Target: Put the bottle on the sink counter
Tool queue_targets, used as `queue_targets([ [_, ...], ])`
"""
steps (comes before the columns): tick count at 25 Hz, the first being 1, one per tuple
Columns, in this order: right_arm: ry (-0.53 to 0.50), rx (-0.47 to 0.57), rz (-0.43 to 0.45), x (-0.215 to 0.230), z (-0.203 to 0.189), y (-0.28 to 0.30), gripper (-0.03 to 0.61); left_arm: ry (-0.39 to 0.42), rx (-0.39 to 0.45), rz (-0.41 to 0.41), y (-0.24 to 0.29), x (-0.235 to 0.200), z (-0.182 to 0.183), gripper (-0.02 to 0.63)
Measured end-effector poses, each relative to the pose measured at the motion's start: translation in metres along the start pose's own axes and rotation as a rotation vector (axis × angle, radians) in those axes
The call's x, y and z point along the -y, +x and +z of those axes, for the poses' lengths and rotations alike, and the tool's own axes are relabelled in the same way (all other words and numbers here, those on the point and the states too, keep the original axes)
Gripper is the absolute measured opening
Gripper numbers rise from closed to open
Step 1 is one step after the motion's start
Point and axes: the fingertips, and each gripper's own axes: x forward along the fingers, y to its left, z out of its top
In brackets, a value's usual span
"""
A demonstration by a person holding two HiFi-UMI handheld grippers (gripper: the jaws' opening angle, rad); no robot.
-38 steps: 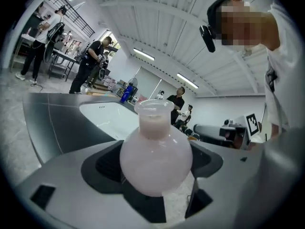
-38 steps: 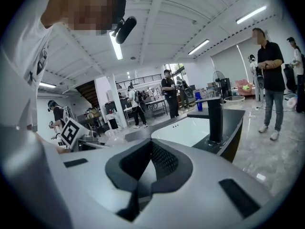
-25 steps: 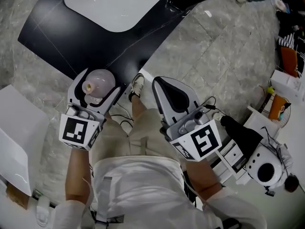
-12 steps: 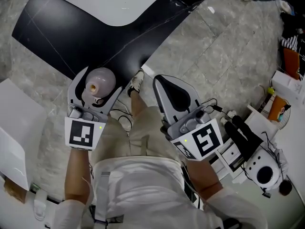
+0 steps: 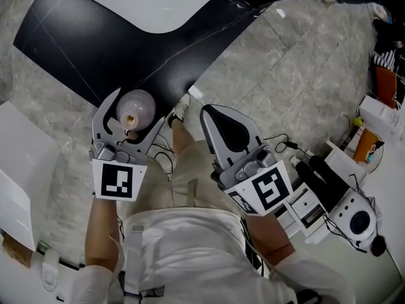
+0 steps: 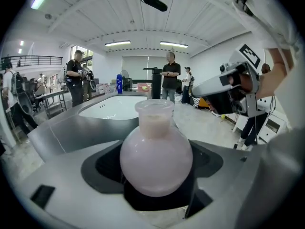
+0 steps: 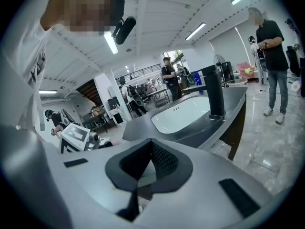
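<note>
Slightly nearer to the table than a second ago. Grips the bottle between the widely spread jaws of the left tool, just short of the dark edge ahead. Keeps the right tool closed and empty. Probably needs only a short reach forward.

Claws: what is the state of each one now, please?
Left claw: closed on the bottle.
Right claw: closed, empty.

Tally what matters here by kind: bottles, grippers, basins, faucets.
Pink bottle: 1
Grippers: 2, left gripper and right gripper
White basin: 1
Black faucet: 1
Total: 5
</note>
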Motion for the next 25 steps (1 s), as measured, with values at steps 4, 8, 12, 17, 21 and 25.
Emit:
queue_targets([
  [4,0.0,0.004,0.008,-0.002,0.001,0.004,0.009,0.106,-0.017,0.014,0.005,0.002,-0.003,0.403],
  [8,0.001,0.004,0.009,-0.005,0.0,0.004,0.011,0.107,-0.012,0.013,0.005,0.002,-0.003,0.403],
  [12,-0.001,0.006,0.003,-0.007,-0.001,0.002,0.011,0.111,-0.006,0.014,0.005,0.002,-0.002,0.403],
  [17,-0.012,0.014,-0.008,-0.011,0.002,-0.001,0.011,0.112,0.001,0.011,0.005,0.002,-0.002,0.403],
  [21,-0.02,0.024,-0.034,-0.013,0.006,-0.007,0.009,0.12,0.01,0.01,0.001,0.003,-0.001,0.403],
  [25,-0.015,0.03,-0.062,-0.017,0.005,-0.011,0.011,0.114,0.001,-0.002,0.002,0.004,-0.004,0.403],
])
